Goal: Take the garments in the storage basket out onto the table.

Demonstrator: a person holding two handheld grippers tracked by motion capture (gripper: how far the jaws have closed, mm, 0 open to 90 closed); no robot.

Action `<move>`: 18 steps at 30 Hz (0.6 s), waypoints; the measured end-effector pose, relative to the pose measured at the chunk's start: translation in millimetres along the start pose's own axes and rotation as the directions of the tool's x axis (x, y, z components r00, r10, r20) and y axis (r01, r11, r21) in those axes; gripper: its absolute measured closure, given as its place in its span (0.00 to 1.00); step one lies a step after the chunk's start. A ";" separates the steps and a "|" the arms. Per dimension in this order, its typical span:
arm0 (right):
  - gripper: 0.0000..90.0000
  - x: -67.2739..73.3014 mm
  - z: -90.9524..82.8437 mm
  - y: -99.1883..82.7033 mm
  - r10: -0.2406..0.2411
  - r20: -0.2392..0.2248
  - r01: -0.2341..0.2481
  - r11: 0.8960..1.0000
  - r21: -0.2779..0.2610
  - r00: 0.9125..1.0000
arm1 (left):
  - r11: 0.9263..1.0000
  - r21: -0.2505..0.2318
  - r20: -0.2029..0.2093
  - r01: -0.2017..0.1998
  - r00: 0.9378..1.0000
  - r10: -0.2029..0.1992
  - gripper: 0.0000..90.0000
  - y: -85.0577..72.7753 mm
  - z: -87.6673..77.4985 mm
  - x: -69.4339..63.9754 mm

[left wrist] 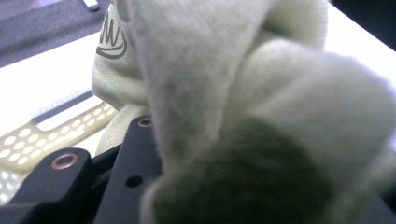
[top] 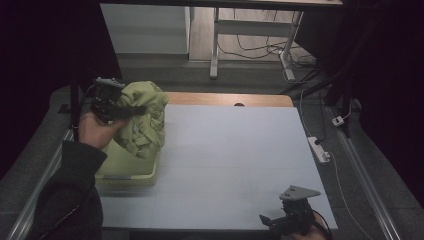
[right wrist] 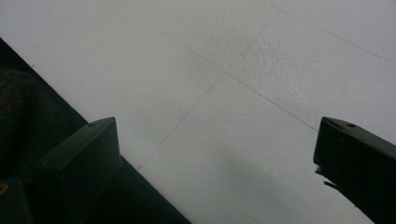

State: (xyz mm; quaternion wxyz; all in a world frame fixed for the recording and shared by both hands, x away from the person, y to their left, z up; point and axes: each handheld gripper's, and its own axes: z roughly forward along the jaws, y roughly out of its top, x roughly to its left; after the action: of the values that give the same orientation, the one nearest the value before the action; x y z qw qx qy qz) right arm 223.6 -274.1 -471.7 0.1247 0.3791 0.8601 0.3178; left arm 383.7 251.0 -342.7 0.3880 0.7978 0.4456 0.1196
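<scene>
Nearest the high camera, the right gripper (top: pixel 274 220) sat at the counter's near edge, its jaws spread wide with nothing between them; its own view looked down on bare white counter (right wrist: pixel 243 93) past the edge. It seemed parked there to stay out of the way and be ready once cloth came over.

At the far left, the left gripper (top: pixel 136 110) was clamped on a bunched fold of a pale green garment (top: pixel 145 120), held above a yellowish perforated basket (top: pixel 131 176) at the counter's left edge. In the left gripper view the cloth (left wrist: pixel 243 93) spilled thickly over the black jaws, a printed mark showing on one hanging part, and the basket's holed wall (left wrist: pixel 28 140) lay below. The grip was taken on a gathered ridge, probably because loose fabric offers no firm edge and a pinch on a bunch carries the most of it. Part of the garment hung down toward the basket, so it appeared not wholly clear of it. The open counter to the right looked like the likely place for laying it out.
</scene>
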 end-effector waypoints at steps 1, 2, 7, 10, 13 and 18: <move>0.00 0.0 0.0 0.0 0.000 0.000 0.000 1.000 0.000 1.000 | 1.000 -0.002 0.002 -0.008 1.000 0.008 0.73 2.2 0.2 -2.6; 0.00 0.1 -0.1 0.0 -0.003 -0.002 0.003 1.000 0.000 1.000 | 1.000 -0.004 0.005 -0.017 1.000 0.017 0.73 4.4 0.5 -5.1; 0.00 0.1 -0.4 0.0 -0.004 -0.004 0.004 1.000 -0.002 1.000 | 0.998 -0.015 0.030 -0.059 0.998 0.060 0.73 17.1 4.5 -20.2; 0.00 0.1 -0.5 -0.2 -0.004 -0.004 0.004 1.000 -0.006 1.000 | 0.996 -0.021 0.048 -0.085 0.995 0.086 0.73 22.5 8.2 -28.6; 0.00 0.1 -0.6 -0.2 -0.004 -0.005 0.004 1.000 -0.006 1.000 | 0.995 -0.021 0.051 -0.103 0.993 0.103 0.73 26.3 11.4 -34.8; 0.00 0.3 -0.8 -0.2 -0.006 -0.005 0.006 1.000 -0.005 1.000 | 0.990 -0.031 0.073 -0.138 0.988 0.140 0.73 37.9 22.5 -51.0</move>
State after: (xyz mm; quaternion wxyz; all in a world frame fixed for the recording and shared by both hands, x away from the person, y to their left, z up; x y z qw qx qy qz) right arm 222.9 -274.3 -471.2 0.1244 0.3753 0.8608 0.3206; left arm 389.9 187.1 -322.4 0.4052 0.8258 0.3727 0.1221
